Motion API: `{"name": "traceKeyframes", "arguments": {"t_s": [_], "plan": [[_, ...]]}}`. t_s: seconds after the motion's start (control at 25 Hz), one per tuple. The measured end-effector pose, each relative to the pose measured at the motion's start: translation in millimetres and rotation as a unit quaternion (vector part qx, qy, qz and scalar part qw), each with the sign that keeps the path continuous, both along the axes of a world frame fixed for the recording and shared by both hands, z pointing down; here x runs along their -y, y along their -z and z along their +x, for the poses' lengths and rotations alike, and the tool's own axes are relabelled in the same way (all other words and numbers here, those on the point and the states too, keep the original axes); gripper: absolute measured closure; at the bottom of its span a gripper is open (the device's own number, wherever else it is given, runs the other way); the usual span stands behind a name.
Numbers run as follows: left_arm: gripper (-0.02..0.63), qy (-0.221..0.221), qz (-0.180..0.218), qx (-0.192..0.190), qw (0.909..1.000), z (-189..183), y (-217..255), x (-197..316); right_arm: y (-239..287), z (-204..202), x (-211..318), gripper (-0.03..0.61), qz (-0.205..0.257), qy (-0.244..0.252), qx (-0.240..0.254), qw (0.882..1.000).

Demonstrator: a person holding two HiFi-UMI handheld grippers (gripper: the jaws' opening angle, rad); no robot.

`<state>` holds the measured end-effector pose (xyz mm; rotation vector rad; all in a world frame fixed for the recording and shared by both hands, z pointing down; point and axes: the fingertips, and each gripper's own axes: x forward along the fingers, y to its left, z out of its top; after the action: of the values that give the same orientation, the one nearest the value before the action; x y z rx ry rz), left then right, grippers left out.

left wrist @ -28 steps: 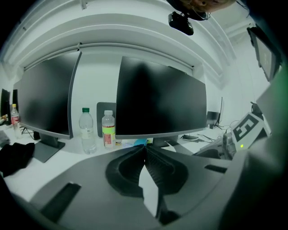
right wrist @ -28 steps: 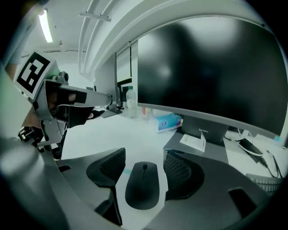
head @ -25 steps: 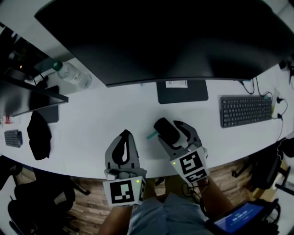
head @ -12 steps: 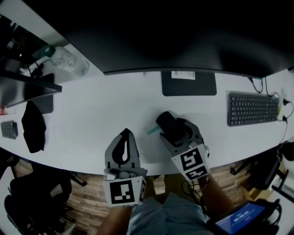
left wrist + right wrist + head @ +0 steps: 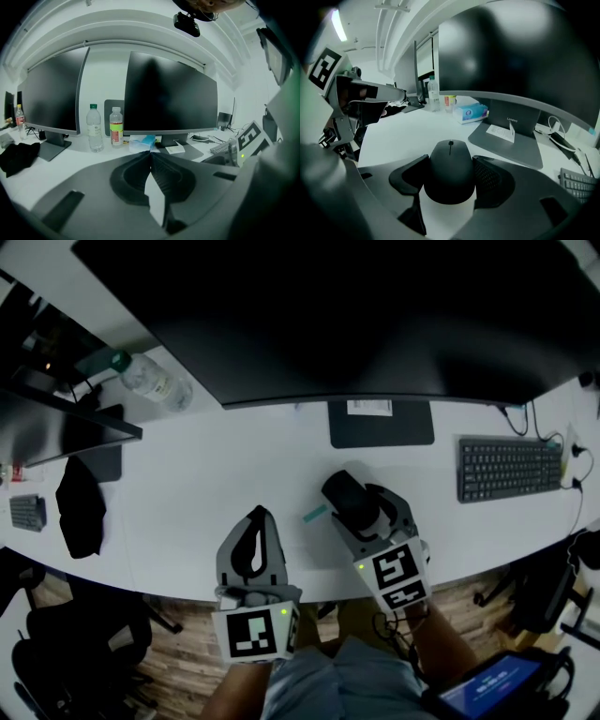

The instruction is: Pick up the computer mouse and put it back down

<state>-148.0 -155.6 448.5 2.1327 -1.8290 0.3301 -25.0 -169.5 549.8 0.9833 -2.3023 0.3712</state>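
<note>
A black computer mouse (image 5: 345,498) sits between the jaws of my right gripper (image 5: 350,496), in front of the monitor stand. In the right gripper view the mouse (image 5: 450,171) fills the gap, and both pads of the right gripper (image 5: 451,161) press on its sides. I cannot tell whether it rests on the white desk (image 5: 216,474) or hangs just above it. My left gripper (image 5: 253,519) lies to the left near the desk's front edge. Its jaws meet at the tip with nothing between them, as the left gripper view shows (image 5: 151,153).
A large dark monitor (image 5: 356,324) spans the back, its stand base (image 5: 380,423) just beyond the mouse. A keyboard (image 5: 511,467) lies at the right, a water bottle (image 5: 150,381), a second monitor (image 5: 56,427) and a black cloth (image 5: 80,507) at the left. A tissue box (image 5: 469,112) stands behind.
The head view shifted a little and came back. Both grippers stay where they were, and the right one still holds the mouse.
</note>
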Motion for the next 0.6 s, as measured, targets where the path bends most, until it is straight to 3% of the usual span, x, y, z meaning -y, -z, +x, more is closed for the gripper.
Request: {"name": "traceKeyframes", "arguments": {"t_s": [0.32,0.6], "plan": [[0.609,-0.019,0.057,0.006,0.9982,9.2,52.8,6.8,74.3,1.2,7.9,0.276,0.063,-0.024,0.034,0.997],[0.609,-0.039,0.112,0.009,0.9929,18.5,106.2,8.6,155.5,12.6,11.5,0.276,0.139,-0.050,0.048,0.988]]}}
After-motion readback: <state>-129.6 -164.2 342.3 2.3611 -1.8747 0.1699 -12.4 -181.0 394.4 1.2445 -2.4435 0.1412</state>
